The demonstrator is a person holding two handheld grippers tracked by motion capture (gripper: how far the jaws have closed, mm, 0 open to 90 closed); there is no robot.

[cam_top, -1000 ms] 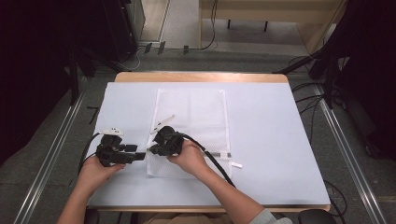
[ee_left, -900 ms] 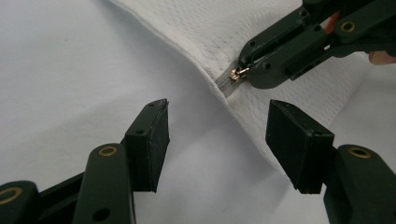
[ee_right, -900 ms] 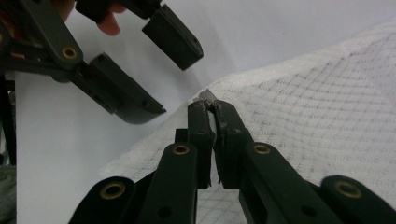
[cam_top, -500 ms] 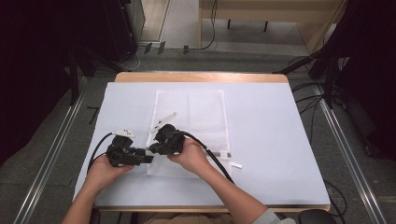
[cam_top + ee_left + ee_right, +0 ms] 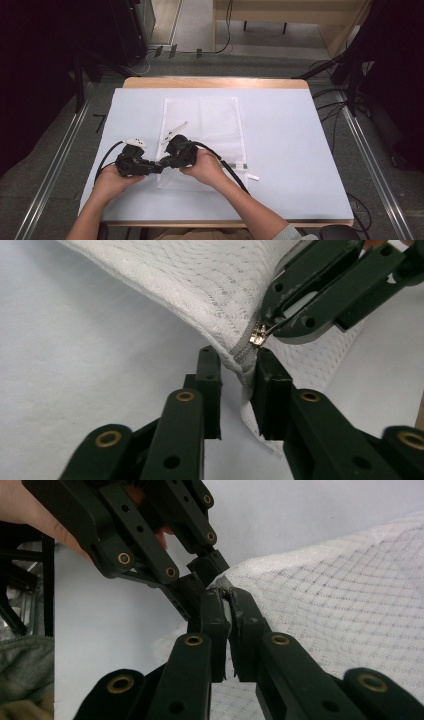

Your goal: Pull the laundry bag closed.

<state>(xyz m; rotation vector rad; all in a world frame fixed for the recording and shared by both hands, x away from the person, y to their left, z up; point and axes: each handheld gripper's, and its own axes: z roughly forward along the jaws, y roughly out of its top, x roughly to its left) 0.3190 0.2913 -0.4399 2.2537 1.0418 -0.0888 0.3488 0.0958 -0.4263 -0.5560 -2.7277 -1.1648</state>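
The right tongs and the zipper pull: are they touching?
Touching. The left gripper view shows the right tongs shut on the zipper pull at the mesh bag corner.

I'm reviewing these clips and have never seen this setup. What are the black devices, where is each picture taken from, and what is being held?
No robot here: a person sits at a table covered in white and holds a hand-operated two-jaw gripper in each hand. The high view looks down from above the person; the left gripper and right gripper meet at the near left corner of a white mesh laundry bag lying flat. A small white tag lies on the cover near the bag.

The other two pictures come from cameras riding on the grippers, looking along their black jaws. In the right gripper view, its jaws are shut on the bag's corner by the zipper. In the left gripper view, the jaws stand apart on either side of the grey zipper end, beside a small metal pull.
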